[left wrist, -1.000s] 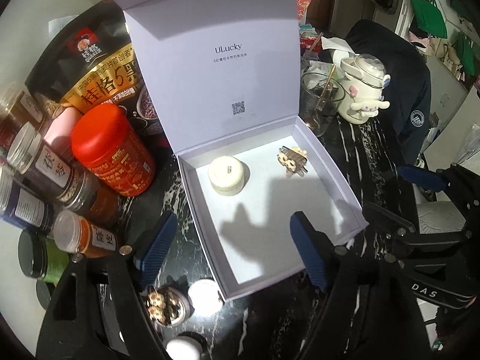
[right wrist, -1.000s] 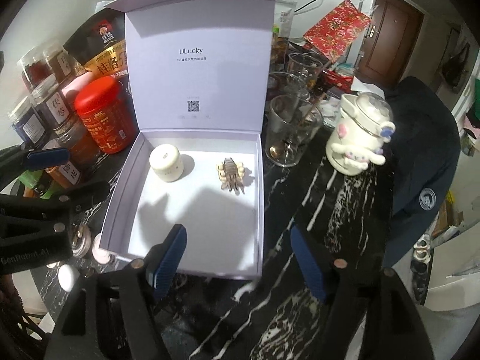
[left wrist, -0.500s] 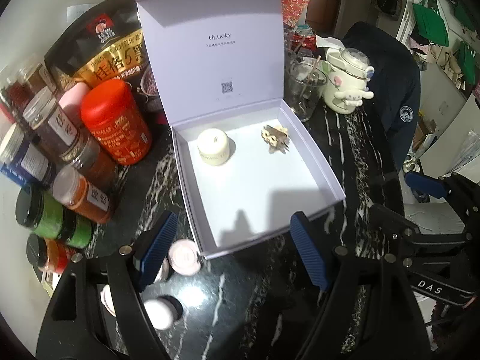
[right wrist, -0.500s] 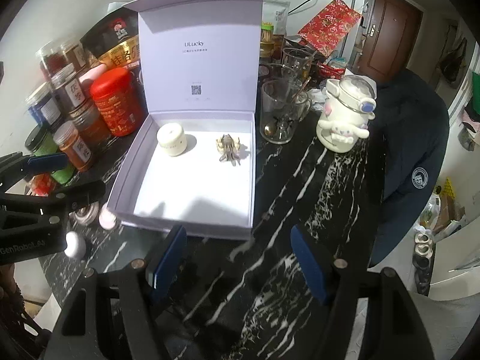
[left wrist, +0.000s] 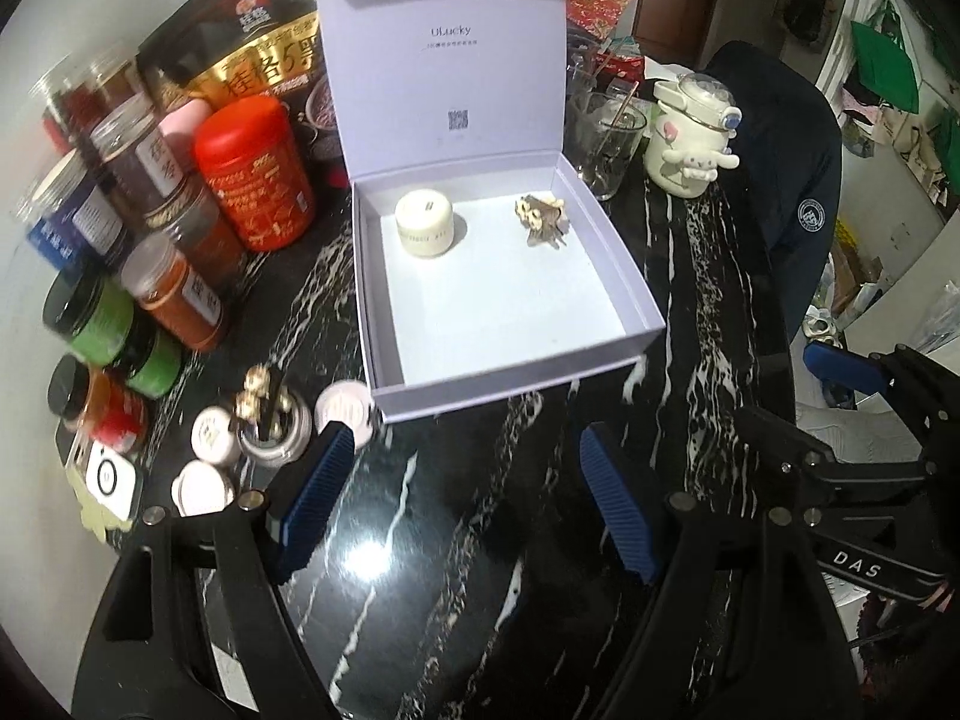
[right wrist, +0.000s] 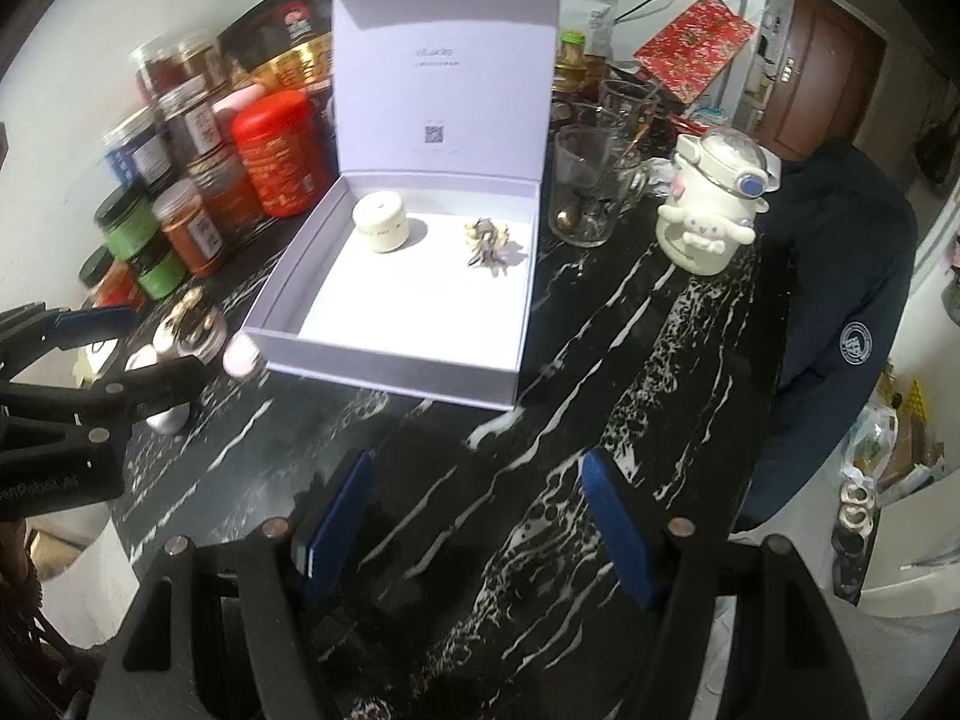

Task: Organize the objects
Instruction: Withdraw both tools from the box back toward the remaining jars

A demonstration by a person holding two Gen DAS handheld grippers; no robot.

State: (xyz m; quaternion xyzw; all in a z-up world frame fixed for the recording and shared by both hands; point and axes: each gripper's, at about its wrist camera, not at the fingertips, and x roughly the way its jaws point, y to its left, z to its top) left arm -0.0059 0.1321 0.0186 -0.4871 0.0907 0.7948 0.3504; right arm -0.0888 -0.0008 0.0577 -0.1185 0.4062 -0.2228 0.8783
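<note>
Pulling back from the open pale-lilac cardboard gift box (left wrist: 624, 324), both hand-held grippers now hover over bare black marble-patterned bench (left wrist: 468, 540) where a second ago their fingertips hung over the box floor. The left hand-held gripper (left wrist: 462, 501) and the right hand-held gripper (right wrist: 474, 519) each stand with blue pads apart and nothing between them.

Inside the box, a small cream cylindrical jar (left wrist: 423, 222) sits at about 11 o'clock on the floor and a beige-and-brown claw hair clip (left wrist: 543, 219) at about 1 o'clock, well apart. This retreat suggests the placing step is finished and another loose item would be fetched next.

Only the left view clearly shows those candidates: several small round white-and-pink lidded pots (left wrist: 345, 411) and a little silver tin holding gold trinkets (left wrist: 270, 420), clustered at 8 o'clock from the box, just beside the left pad. The right view blurs them but reveals a red brocade box (right wrist: 693, 45) and a brown door (right wrist: 834, 66) at 1 o'clock, and shows the left tool at 9 o'clock.
</note>
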